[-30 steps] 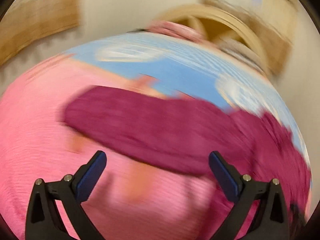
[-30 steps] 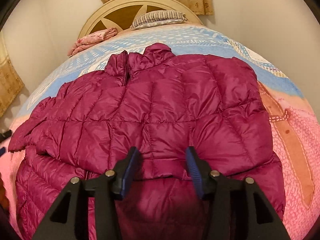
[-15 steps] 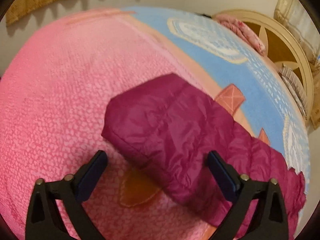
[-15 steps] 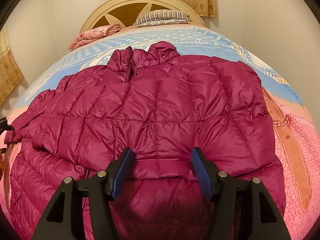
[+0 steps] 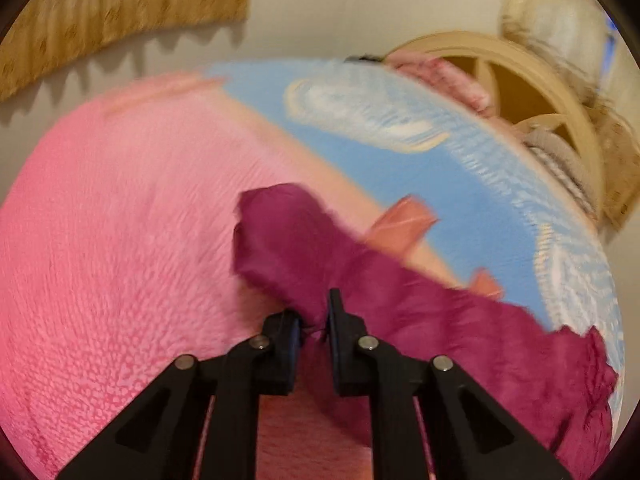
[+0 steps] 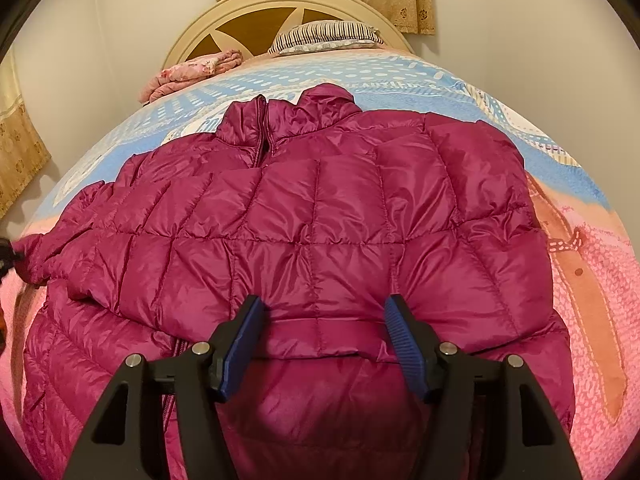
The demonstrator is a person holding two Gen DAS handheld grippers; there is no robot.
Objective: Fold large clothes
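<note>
Now that your left hand-held gripper (image 5: 314, 320), wide apart half a second ago, has clamped on the sleeve (image 5: 288, 240) of the magenta quilted puffer jacket (image 6: 320, 220) spread on the bed (image 6: 592, 280), fold it inward; your right hand-held gripper (image 6: 324, 332) hovers apart above the hem.

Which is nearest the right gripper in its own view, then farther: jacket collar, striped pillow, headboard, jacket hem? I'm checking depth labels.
1. Jacket hem, directly between the right gripper's fingers.
2. Jacket collar, straight ahead, mid-bed.
3. Striped pillow, far end, slightly right.
4. Headboard, behind the pillow, against the wall.
</note>
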